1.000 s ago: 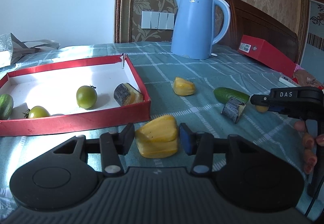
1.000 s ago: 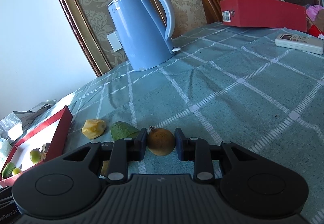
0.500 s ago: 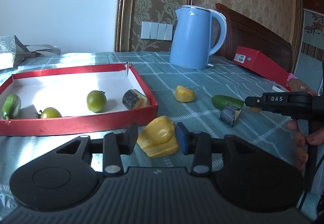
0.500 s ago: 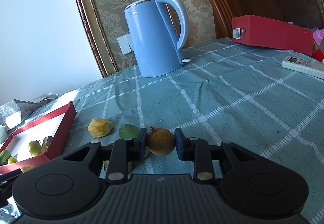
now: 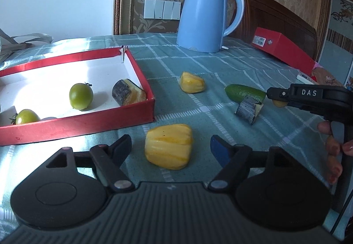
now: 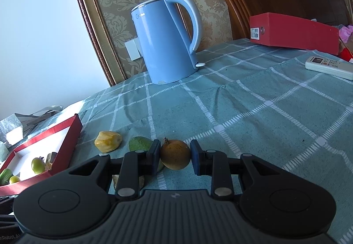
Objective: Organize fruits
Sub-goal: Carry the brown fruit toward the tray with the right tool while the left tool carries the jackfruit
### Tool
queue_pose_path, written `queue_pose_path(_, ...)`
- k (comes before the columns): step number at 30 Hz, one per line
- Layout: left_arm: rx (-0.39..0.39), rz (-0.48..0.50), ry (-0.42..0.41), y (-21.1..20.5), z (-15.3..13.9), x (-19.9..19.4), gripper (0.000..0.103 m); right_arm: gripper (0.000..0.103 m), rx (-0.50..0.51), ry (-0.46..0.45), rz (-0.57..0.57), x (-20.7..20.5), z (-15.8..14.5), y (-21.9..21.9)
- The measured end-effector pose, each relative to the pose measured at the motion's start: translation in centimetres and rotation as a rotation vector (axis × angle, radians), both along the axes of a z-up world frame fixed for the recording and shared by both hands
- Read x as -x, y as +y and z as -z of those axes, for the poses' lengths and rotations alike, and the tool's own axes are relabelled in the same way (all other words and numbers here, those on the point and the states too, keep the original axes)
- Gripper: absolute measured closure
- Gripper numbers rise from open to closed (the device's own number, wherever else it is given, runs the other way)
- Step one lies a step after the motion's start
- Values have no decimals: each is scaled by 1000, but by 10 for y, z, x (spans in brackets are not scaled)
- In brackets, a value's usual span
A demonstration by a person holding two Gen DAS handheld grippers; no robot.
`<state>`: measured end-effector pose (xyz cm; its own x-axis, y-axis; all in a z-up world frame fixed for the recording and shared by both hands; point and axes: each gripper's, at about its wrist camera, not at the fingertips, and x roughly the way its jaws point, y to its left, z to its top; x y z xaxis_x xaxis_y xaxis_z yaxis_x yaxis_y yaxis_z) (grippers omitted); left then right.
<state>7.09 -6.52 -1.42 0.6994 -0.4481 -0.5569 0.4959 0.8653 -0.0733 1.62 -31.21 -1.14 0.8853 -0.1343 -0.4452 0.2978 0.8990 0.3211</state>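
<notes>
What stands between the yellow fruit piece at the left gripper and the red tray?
Nothing visible does. The yellow fruit piece lies free on the cloth between the open left gripper fingers; only the red tray near wall must be cleared.

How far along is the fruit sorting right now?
Partly done: two green tomatoes and a dark-skinned chunk lie in the red tray. The right gripper holds a round brown fruit. The left gripper, jaws open, straddles a yellow jackfruit piece. Another yellow piece, a green cucumber and a second dark chunk wait on the cloth.
</notes>
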Motion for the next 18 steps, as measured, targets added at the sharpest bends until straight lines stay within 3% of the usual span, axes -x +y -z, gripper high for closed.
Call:
queue_pose_path(2,-4,-13,0,0,1,0,58,75,0,0,0,0,0,0)
queue_pose_path(7,47,-30,-5,10,-1,1,59,75,7,1,13,0,-1,1)
queue_pose_path(14,91,-63,-111,31,-11,21,59,75,59,-26,14,3,-7,9)
queue_pose_path(18,69,-80,-164,36,-14,28,59,75,72,-46,-3,3,-15,13)
